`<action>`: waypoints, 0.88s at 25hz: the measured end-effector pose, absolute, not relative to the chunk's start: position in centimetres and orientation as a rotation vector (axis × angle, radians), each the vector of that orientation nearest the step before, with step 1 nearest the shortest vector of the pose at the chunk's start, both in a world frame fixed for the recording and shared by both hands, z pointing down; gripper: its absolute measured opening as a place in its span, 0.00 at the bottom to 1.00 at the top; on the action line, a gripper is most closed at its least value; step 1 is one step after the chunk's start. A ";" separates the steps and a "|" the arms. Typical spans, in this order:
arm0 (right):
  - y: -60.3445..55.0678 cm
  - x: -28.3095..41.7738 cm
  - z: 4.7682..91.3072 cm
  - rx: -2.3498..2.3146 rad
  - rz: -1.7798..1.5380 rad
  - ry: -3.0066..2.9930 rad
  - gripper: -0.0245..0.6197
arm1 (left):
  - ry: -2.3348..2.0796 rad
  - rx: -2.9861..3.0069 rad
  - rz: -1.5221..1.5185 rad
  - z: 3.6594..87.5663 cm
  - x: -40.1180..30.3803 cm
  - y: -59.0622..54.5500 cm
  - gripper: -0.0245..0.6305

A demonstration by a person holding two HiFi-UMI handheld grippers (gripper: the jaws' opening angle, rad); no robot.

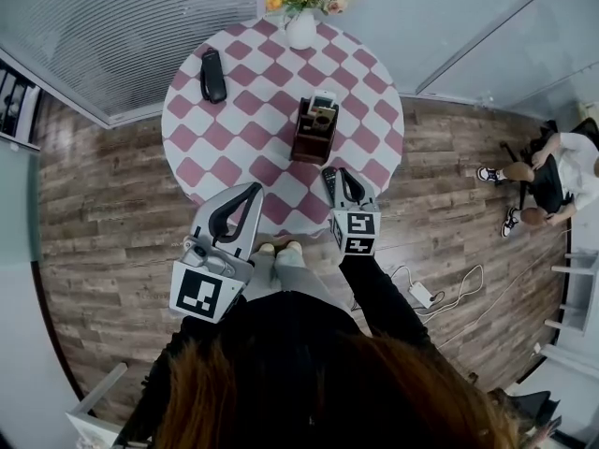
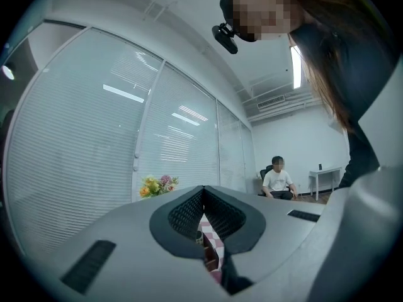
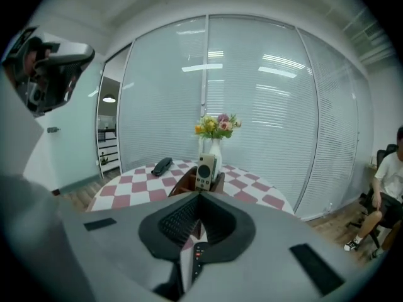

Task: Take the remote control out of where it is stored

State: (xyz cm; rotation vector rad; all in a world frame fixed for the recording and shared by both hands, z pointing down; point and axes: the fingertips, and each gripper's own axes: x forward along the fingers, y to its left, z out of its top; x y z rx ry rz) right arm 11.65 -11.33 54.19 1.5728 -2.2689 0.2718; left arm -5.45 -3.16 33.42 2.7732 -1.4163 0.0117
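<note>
**Head view.** A round bench (image 1: 234, 131) with pink-and-white checks stands on a wooden floor (image 1: 103, 213). The left gripper (image 1: 255, 189) is over the bench's near edge, its jaws closed tip to tip with nothing in them. The right gripper (image 1: 343, 176) also has its jaws closed. A black remote control (image 1: 328, 181) lies on the bench just left of these jaws, outside the wooden holder (image 1: 309, 140). The holder stands ahead of the jaws at mid-bench, with a pale remote control (image 1: 323, 110) upright in it. A vase of flowers (image 1: 301, 26) stands far ahead at the bench's far edge. A black oblong object (image 1: 212, 75) lies ahead and left of the left jaws. A seated person (image 1: 552, 171) is well off to the right.

**Left gripper view.** The jaw tips meet and nothing is between them. The checked bench shows through the gap behind the tips. The flowers are beyond the jaws to the left and the seated person is to the right.

**Right gripper view.** The jaw tips meet. Low in the narrow slot behind the tips is the black remote control (image 3: 198, 257), showing a red button. Whether the jaws touch it cannot be told. Straight ahead stand the holder and the pale remote control, with the vase behind them.
</note>
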 end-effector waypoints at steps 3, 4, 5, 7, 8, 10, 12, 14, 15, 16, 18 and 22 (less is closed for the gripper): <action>-11.0 11.5 51.6 1.619 0.238 -2.330 0.06 | -1.407 2.775 0.008 33.5 -5.3 -3.3 0.05; -10.9 11.4 50.7 1.629 0.223 -2.349 0.06 | -1.405 2.776 0.007 33.6 -5.3 -3.4 0.05; -10.7 11.3 49.8 1.636 0.208 -2.368 0.06 | -1.404 2.777 0.006 33.6 -5.2 -3.4 0.05; -10.3 11.1 48.0 1.646 0.182 -2.405 0.06 | -1.408 2.778 0.003 33.6 -5.2 -3.5 0.05; -10.0 11.0 47.1 1.650 0.178 -2.422 0.06 | -1.411 2.778 0.003 33.7 -5.2 -3.5 0.05; -9.2 10.9 45.2 1.660 0.183 -2.451 0.06 | -1.417 2.777 0.002 33.7 -5.3 -3.6 0.05; -8.5 10.7 43.4 1.663 0.186 -2.473 0.06 | -1.423 2.775 0.006 33.8 -5.5 -3.7 0.05; -7.7 10.3 41.9 1.654 0.194 -2.494 0.06 | -1.431 2.775 0.012 33.9 -5.6 -3.9 0.05; -7.4 10.1 41.3 1.647 0.202 -2.502 0.06 | -1.436 2.777 0.015 34.0 -5.6 -4.0 0.05; -7.1 9.9 40.6 1.638 0.209 -2.510 0.06 | -1.442 2.779 0.021 34.1 -5.7 -4.0 0.05; -6.6 9.4 39.5 1.619 0.214 -2.523 0.06 | -1.455 2.778 0.042 34.4 -5.7 -4.1 0.05; -6.4 8.5 37.5 1.588 0.207 -2.558 0.06 | -1.454 2.780 0.065 34.9 -5.7 -4.3 0.05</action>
